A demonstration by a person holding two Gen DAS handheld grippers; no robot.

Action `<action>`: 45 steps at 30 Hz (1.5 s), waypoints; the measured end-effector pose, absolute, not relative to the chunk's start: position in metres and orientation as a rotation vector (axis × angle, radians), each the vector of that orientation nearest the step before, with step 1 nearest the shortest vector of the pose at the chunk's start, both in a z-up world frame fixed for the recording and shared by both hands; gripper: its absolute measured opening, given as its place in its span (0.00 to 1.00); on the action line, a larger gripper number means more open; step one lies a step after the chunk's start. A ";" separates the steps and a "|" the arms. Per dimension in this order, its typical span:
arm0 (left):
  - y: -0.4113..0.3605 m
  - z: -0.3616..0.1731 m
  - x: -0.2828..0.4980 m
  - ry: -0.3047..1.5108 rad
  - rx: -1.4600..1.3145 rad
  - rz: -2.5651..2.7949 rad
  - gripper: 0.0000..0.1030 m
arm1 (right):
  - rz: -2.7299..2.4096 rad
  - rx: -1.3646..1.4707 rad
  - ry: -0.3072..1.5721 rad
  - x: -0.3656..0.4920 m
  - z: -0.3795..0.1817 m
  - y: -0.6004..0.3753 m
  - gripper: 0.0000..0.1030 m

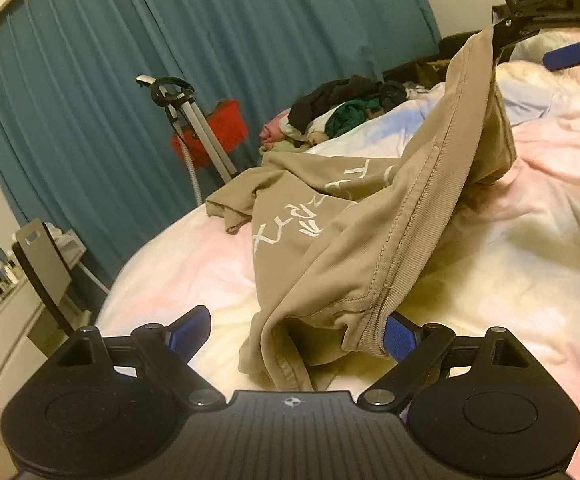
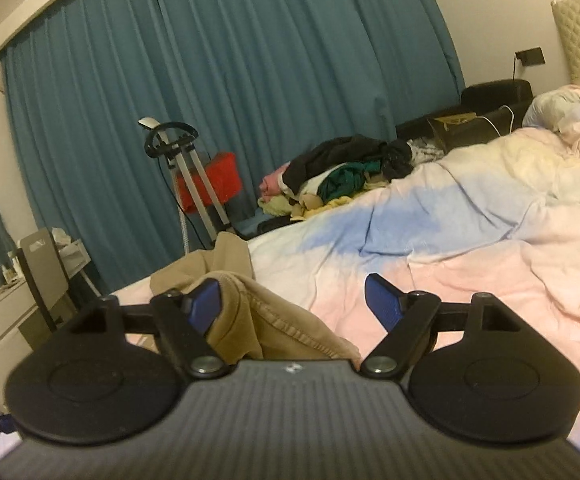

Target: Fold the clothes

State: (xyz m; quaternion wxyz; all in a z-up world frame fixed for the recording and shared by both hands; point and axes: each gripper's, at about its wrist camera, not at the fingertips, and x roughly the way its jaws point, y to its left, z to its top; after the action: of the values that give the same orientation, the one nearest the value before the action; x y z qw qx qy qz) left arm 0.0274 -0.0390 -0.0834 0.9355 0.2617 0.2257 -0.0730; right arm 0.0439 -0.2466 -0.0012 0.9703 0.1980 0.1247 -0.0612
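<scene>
A tan sweatshirt (image 1: 329,216) with white lettering lies bunched on the pastel duvet (image 1: 521,240). Its ribbed hem is stretched up between both grippers. In the left wrist view my left gripper (image 1: 293,336) stands open, the hem hooked over its right finger while the left pad (image 1: 190,332) is bare. My right gripper (image 1: 533,50) is raised at the upper right, with the cloth hanging from one finger. In the right wrist view the right gripper (image 2: 293,304) is open; the tan sweatshirt (image 2: 258,320) drapes over its left finger and the right pad (image 2: 381,304) is bare.
A heap of mixed clothes (image 2: 341,172) sits at the bed's far edge. Beyond it are a garment steamer stand with a red part (image 1: 206,132) and teal curtains (image 1: 210,40). A chair and a white desk (image 1: 42,272) stand at the left.
</scene>
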 end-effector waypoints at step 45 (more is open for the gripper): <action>0.032 0.066 -0.033 -0.040 0.019 0.267 0.96 | -0.224 0.201 0.092 0.011 0.077 -0.207 0.79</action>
State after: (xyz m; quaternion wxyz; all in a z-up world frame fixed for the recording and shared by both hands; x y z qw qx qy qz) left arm -0.0333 0.0316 0.0660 0.9908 0.0096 -0.0201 0.1332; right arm 0.0112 -0.2069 0.0772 0.9877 0.1001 0.0456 -0.1113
